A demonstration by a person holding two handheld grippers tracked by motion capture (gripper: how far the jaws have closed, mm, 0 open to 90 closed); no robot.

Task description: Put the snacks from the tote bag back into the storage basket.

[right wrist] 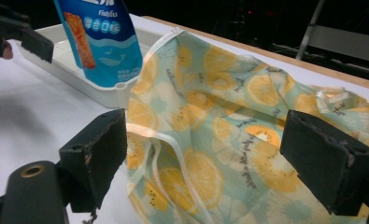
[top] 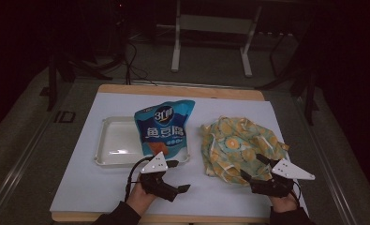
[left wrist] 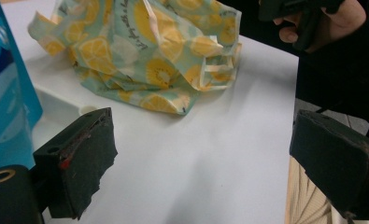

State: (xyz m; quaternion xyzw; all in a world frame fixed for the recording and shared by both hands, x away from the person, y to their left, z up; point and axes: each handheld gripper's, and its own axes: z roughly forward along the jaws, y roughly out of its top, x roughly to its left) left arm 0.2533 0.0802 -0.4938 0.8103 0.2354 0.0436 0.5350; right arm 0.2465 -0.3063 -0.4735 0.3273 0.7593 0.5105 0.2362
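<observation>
A blue snack pouch (top: 164, 129) stands upright in the right end of a white tray (top: 114, 140). To its right lies a crumpled cloth bag with a lemon print (top: 241, 145). My left gripper (top: 179, 176) is open over bare table in front of the tray, with nothing between its jaws (left wrist: 205, 163). The cloth bag (left wrist: 145, 51) lies beyond it and the pouch (left wrist: 4, 93) is at its left. My right gripper (top: 254, 167) is open at the cloth bag's near edge. Its jaws (right wrist: 210, 158) stand either side of the fabric (right wrist: 229, 116).
A white mat (top: 93, 187) covers the wooden table, whose edge (top: 173, 89) shows at the back. Dark floor and metal table legs (top: 175, 51) lie beyond. The person's other hand (left wrist: 313, 18) holds the right gripper at the far right of the left gripper view.
</observation>
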